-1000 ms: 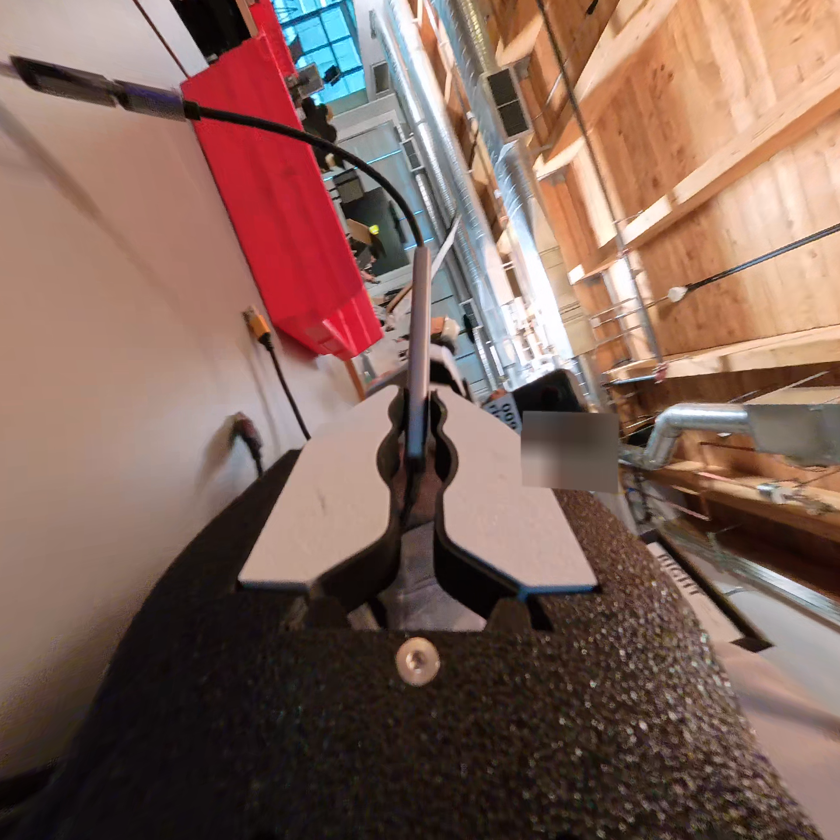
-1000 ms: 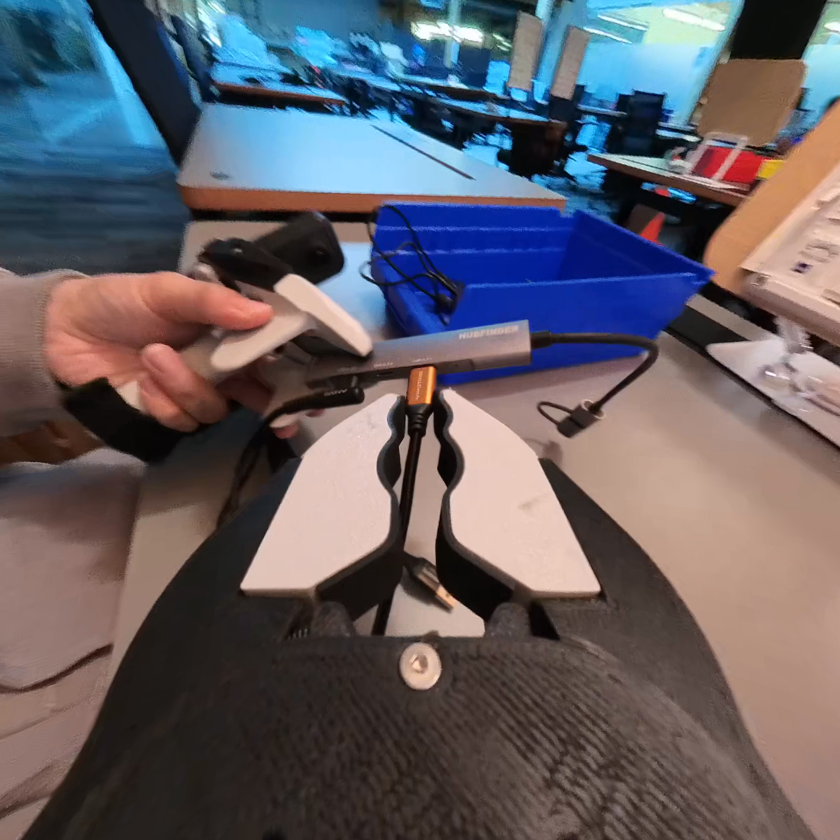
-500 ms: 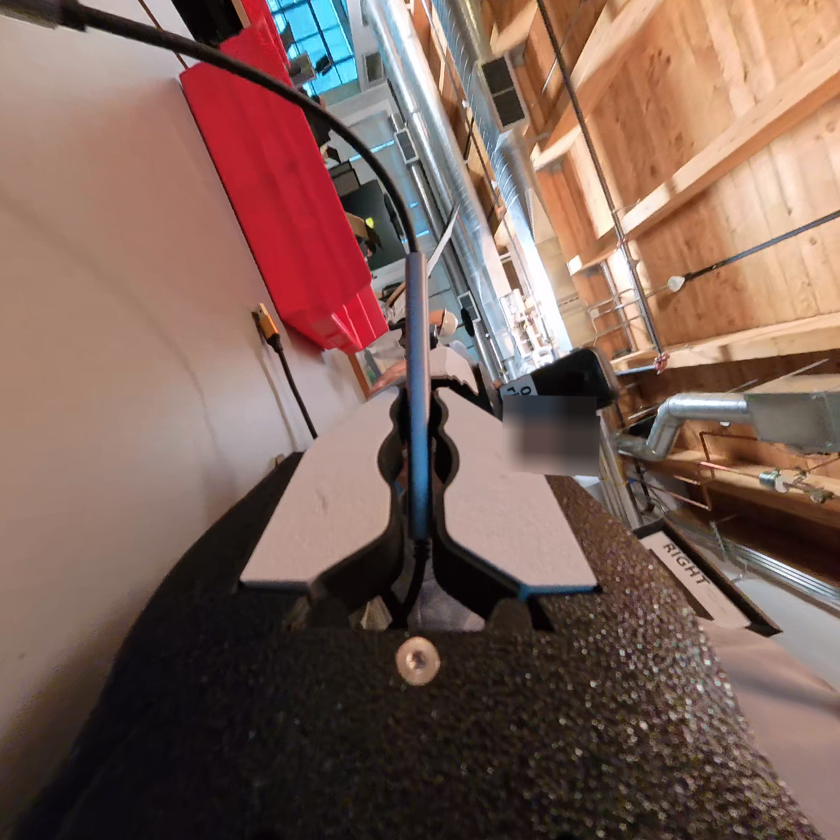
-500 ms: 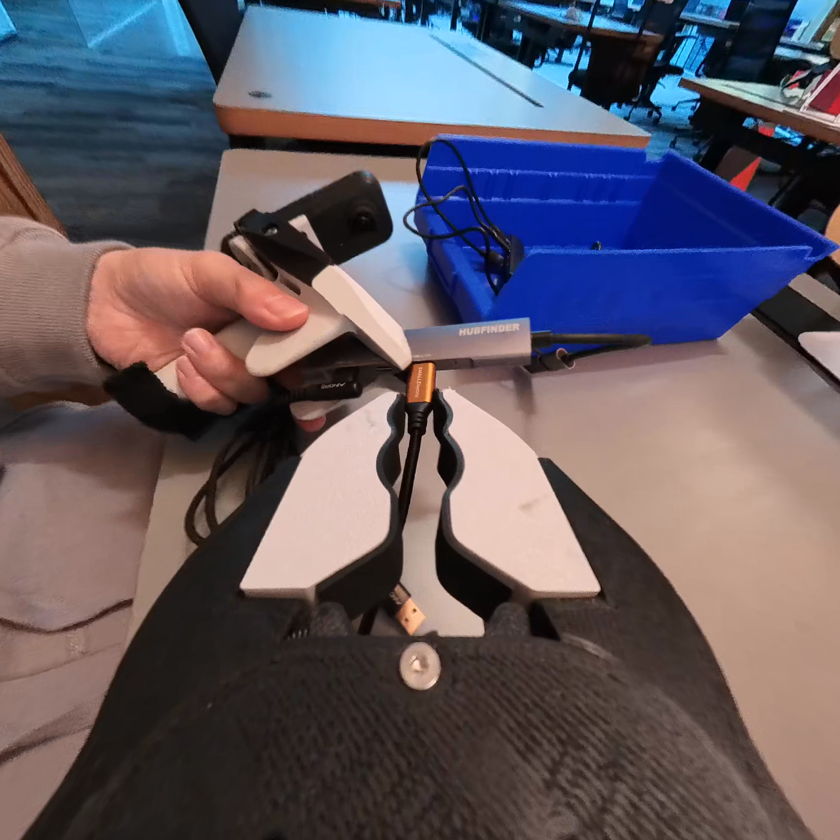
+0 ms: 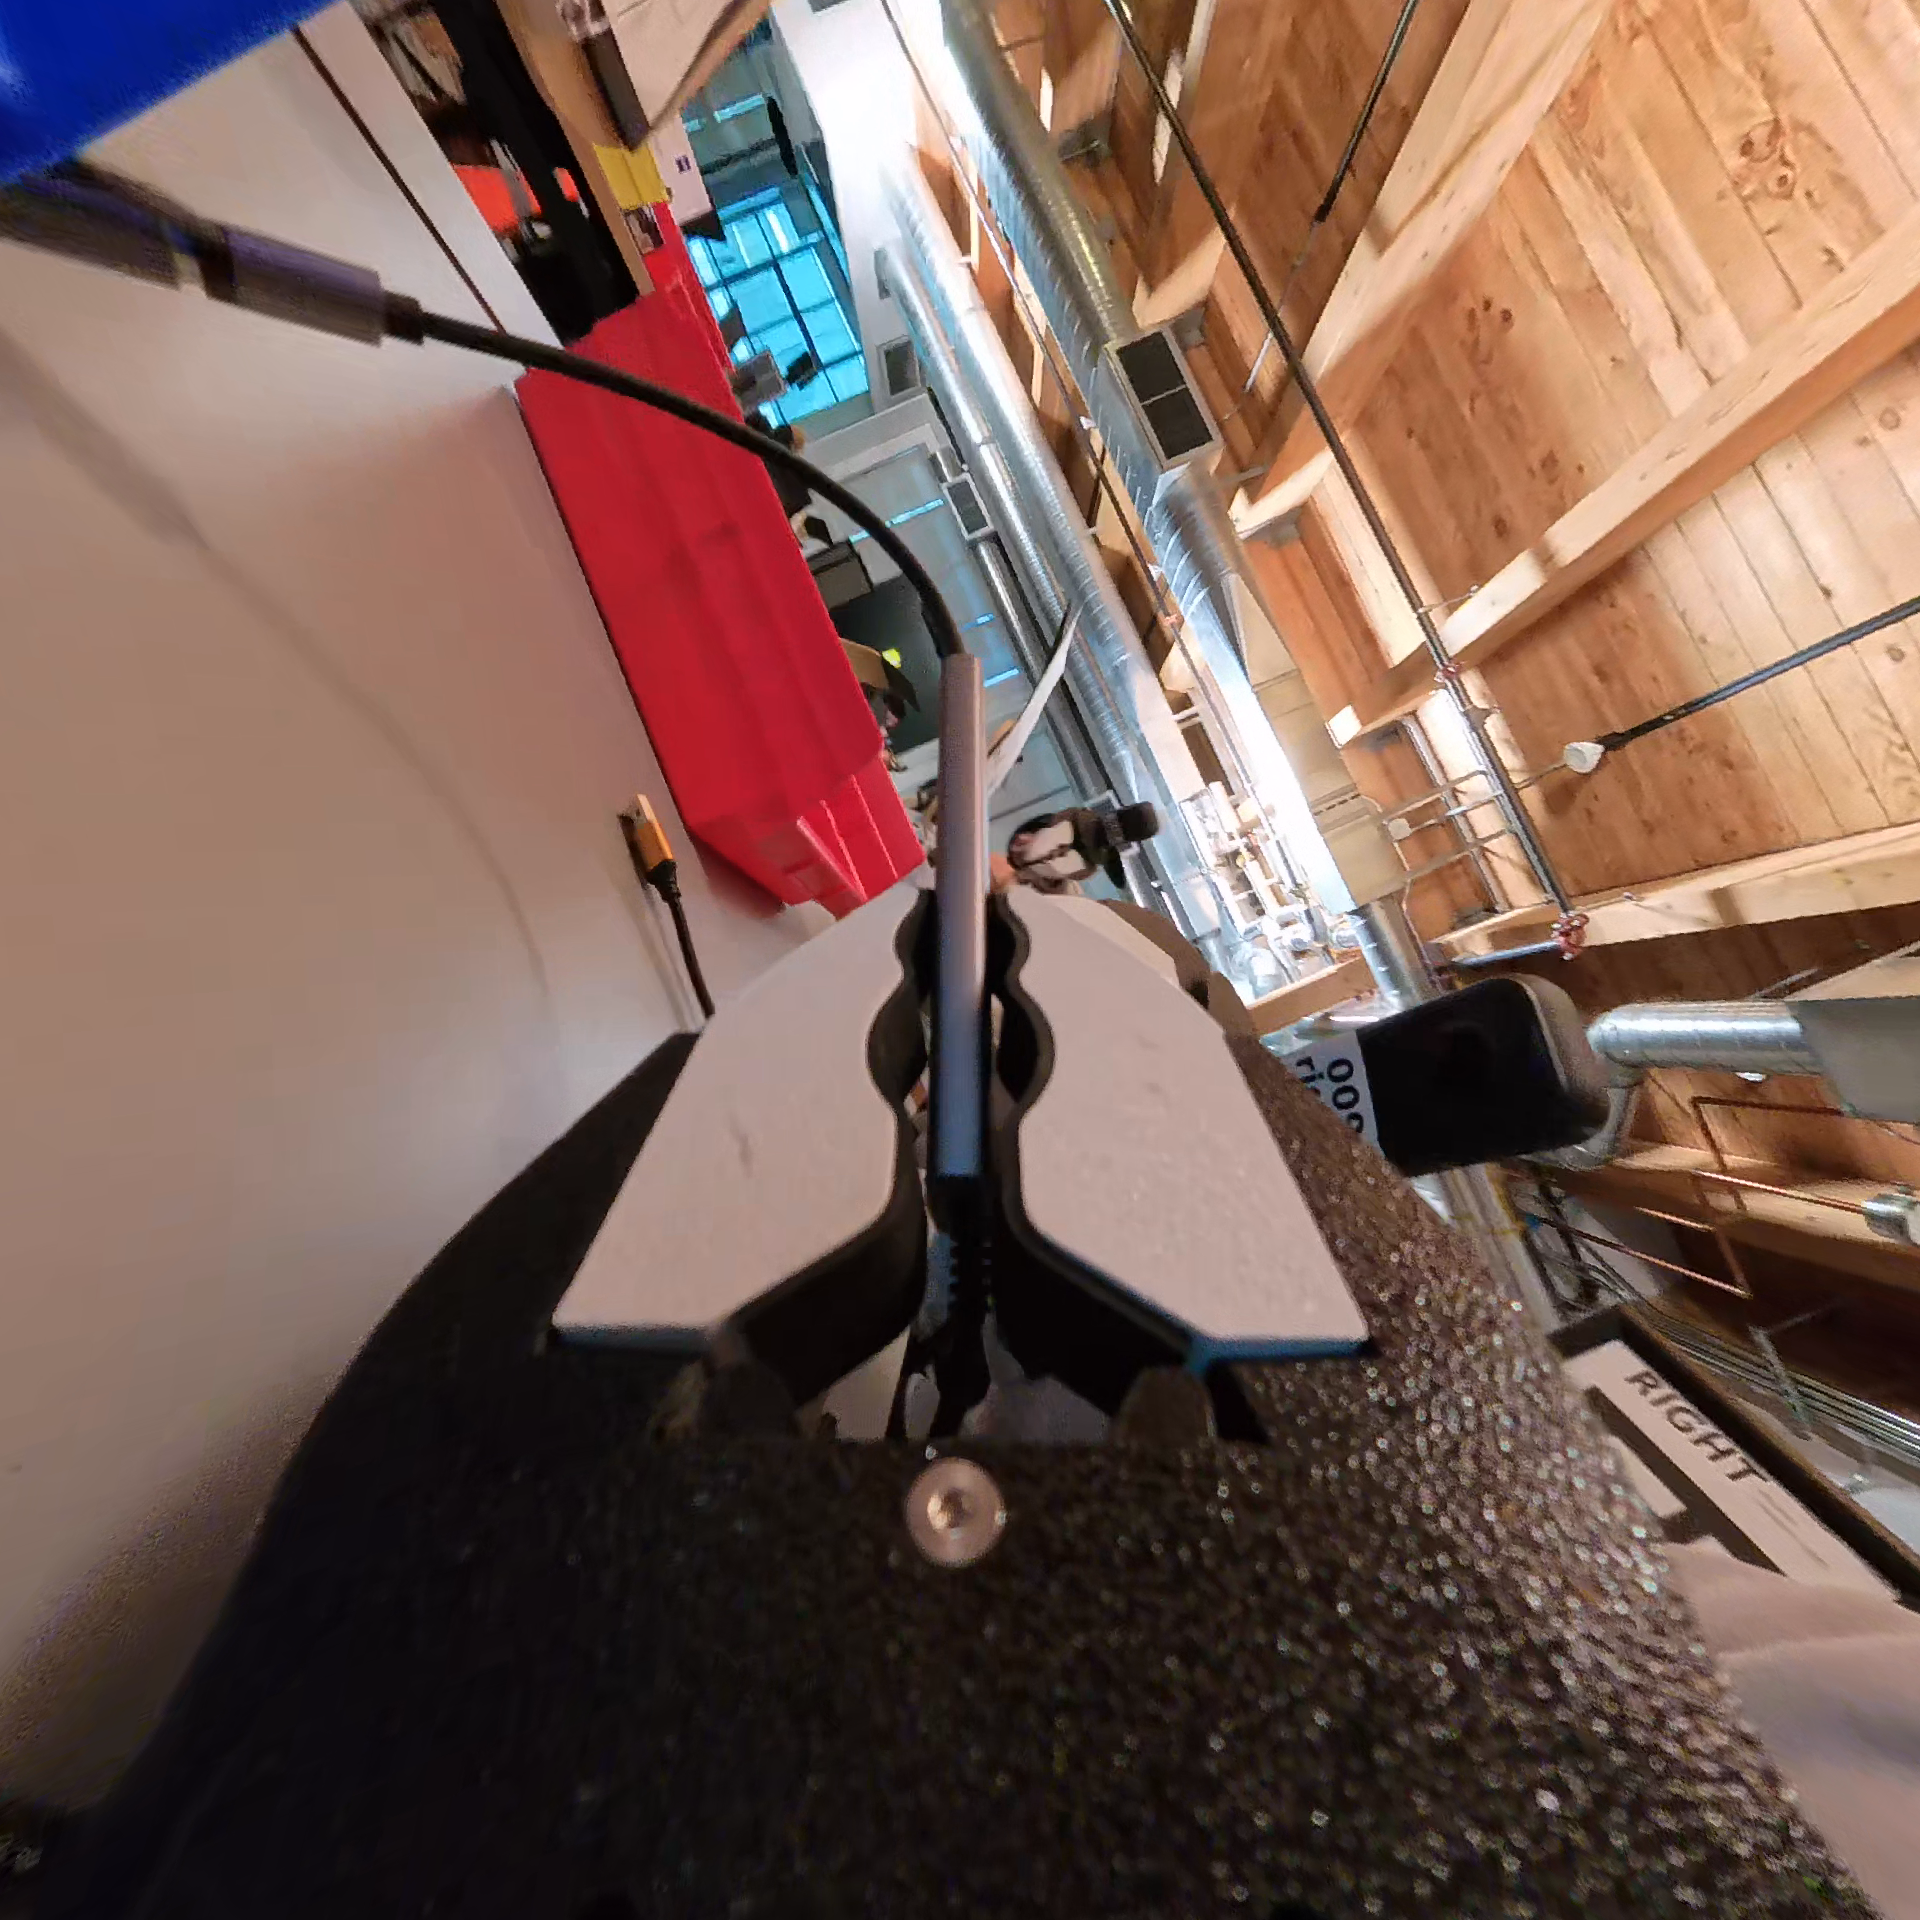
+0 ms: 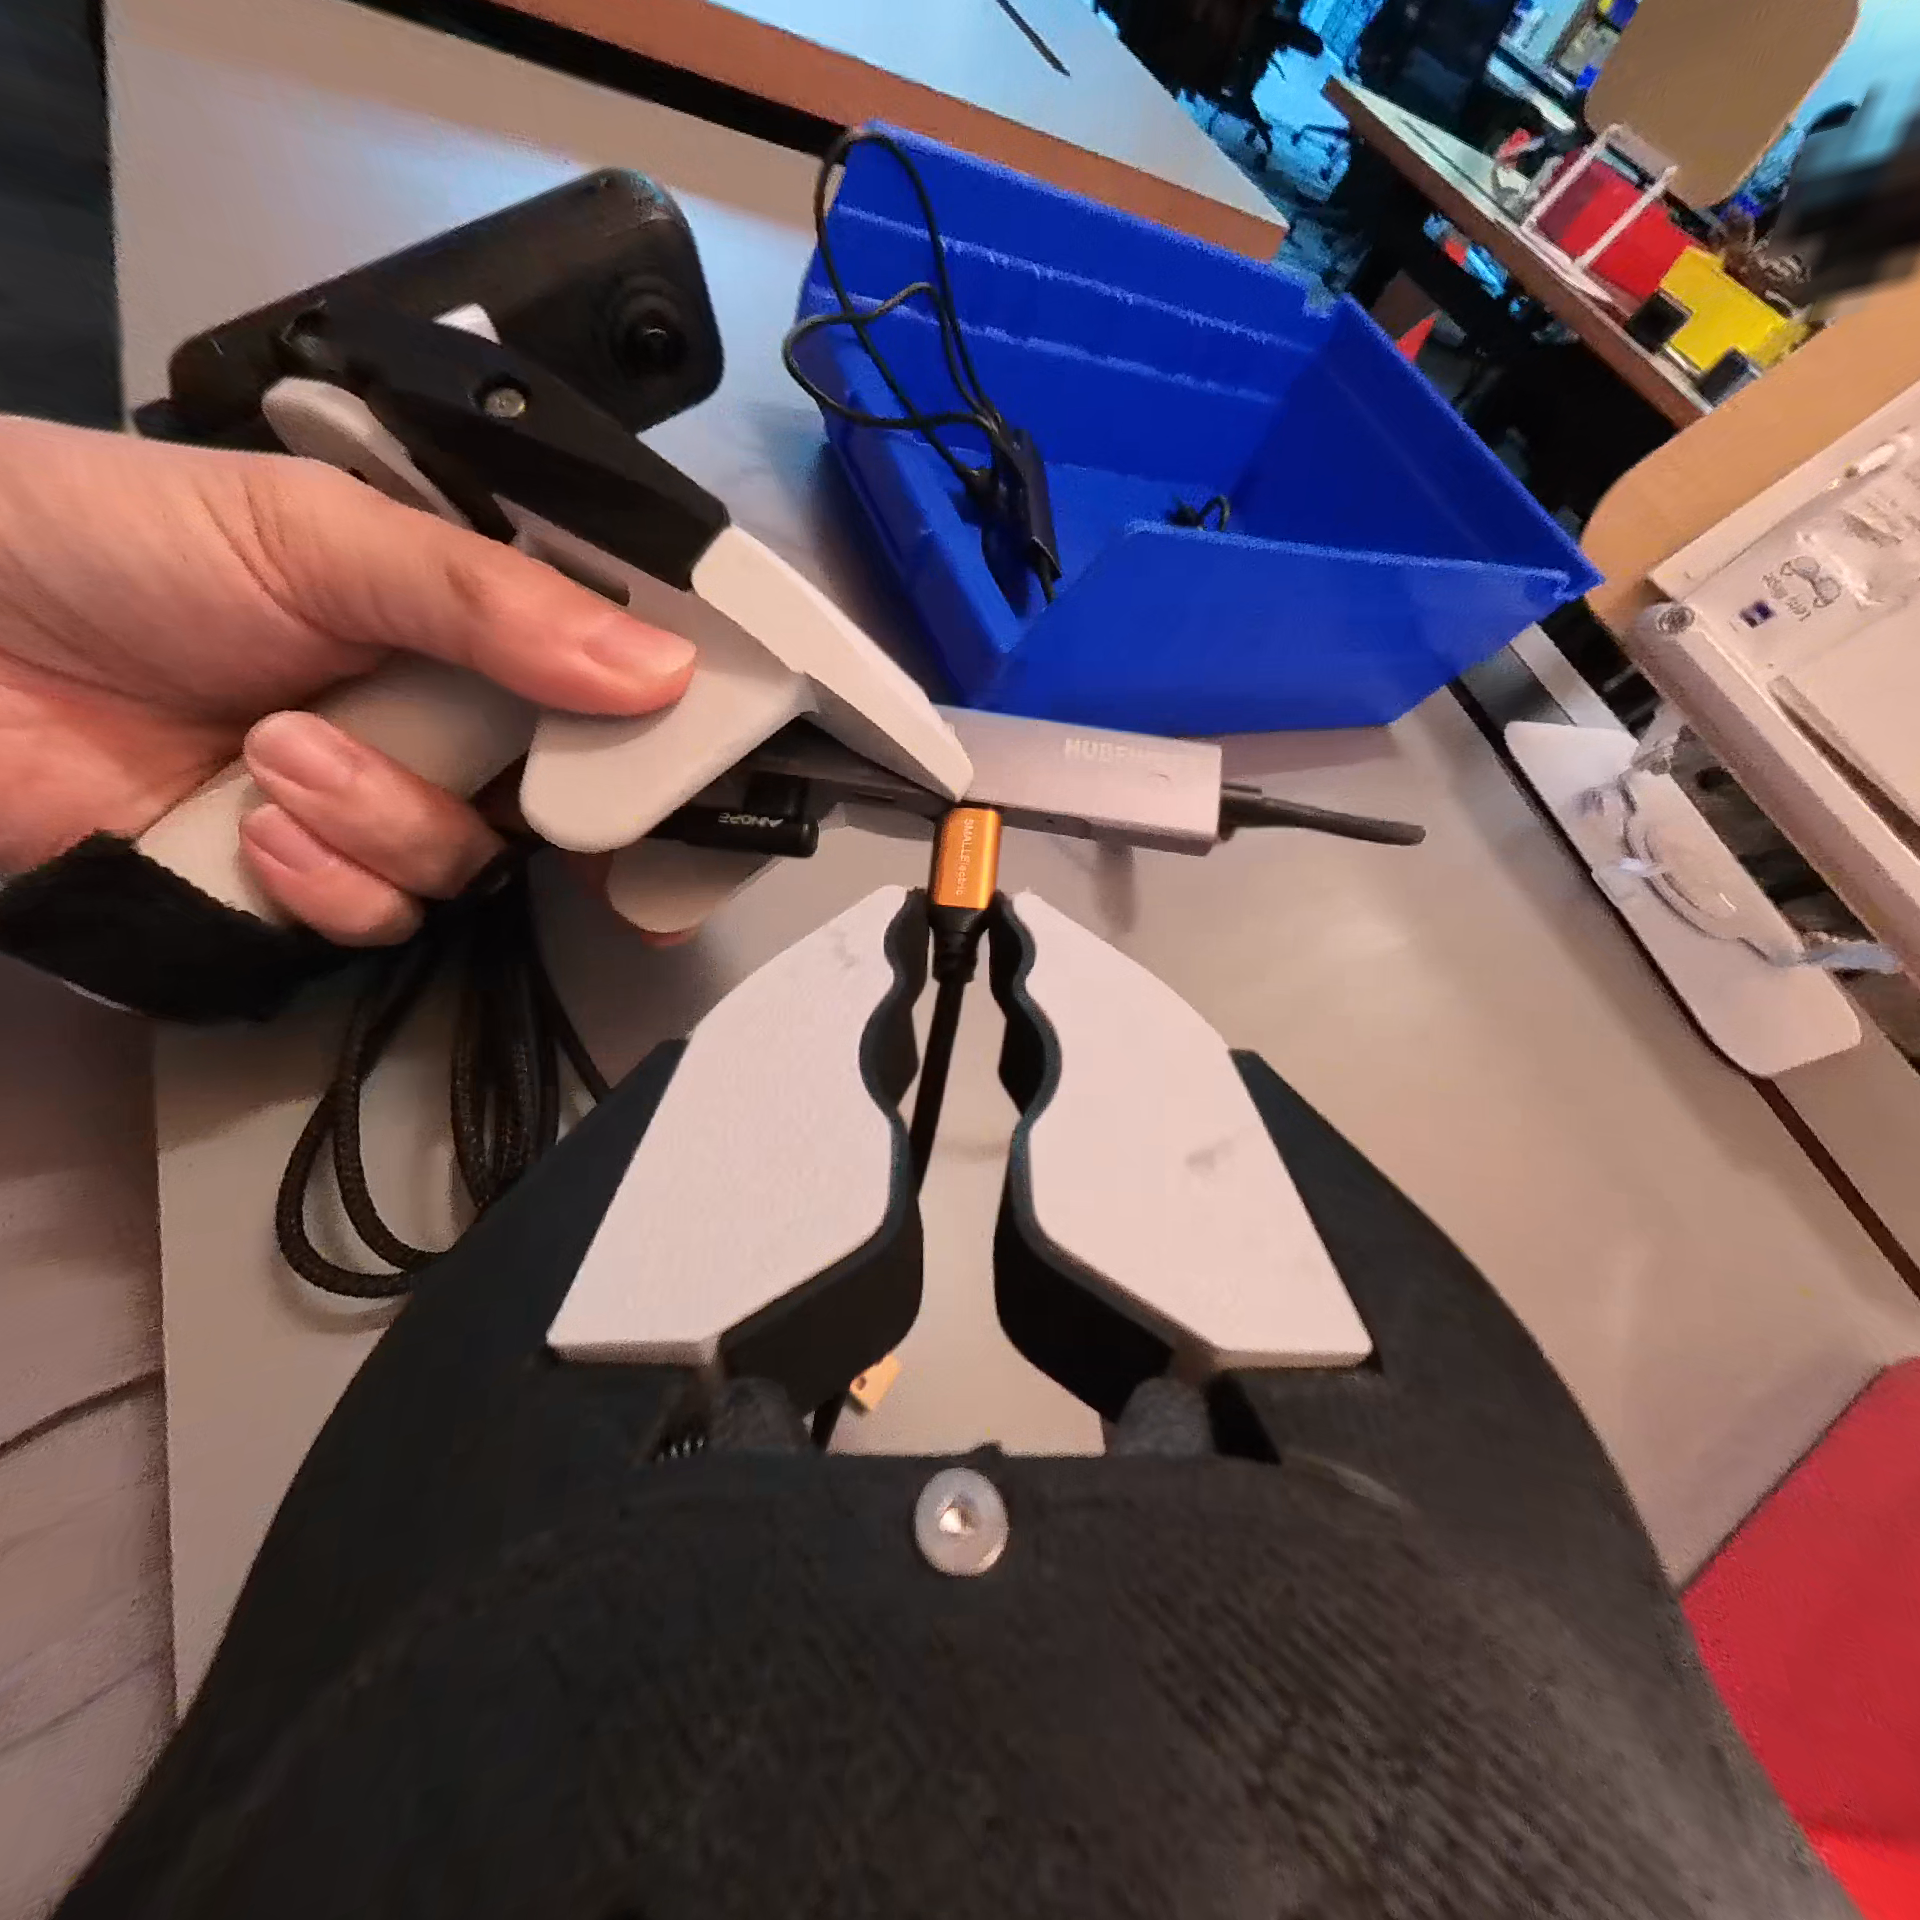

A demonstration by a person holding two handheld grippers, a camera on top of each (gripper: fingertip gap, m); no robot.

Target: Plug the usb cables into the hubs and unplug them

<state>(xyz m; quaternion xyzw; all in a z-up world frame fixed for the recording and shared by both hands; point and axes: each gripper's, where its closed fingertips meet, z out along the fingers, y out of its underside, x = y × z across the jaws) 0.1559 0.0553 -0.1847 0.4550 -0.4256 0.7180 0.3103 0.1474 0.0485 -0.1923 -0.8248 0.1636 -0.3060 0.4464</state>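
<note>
In the right wrist view, my right gripper [image 6: 961, 920] is shut on a black cable just behind its orange plug [image 6: 964, 857]. The plug's tip meets the side of a flat grey hub [image 6: 1101, 774]. A hand holds my left gripper [image 6: 862, 790], which is shut on the hub's left end. A black plug [image 6: 748, 821] with a braided black cable [image 6: 447, 1143] also sits in the hub. In the left wrist view, my left gripper [image 5: 958, 914] clamps the hub [image 5: 958, 831] edge-on. The hub's own black lead [image 5: 727, 436] curves off to the upper left.
A blue bin [image 6: 1299, 623] with a thin black cable inside stands just behind the hub. White packaging [image 6: 1766, 727] lies at the right table edge. A red bin [image 5: 707, 623] and a loose orange plug [image 5: 649, 852] show in the left wrist view.
Both grippers stay shut. The hub and orange plug have moved lower, close to the table in front of the blue bin. Both views have tilted.
</note>
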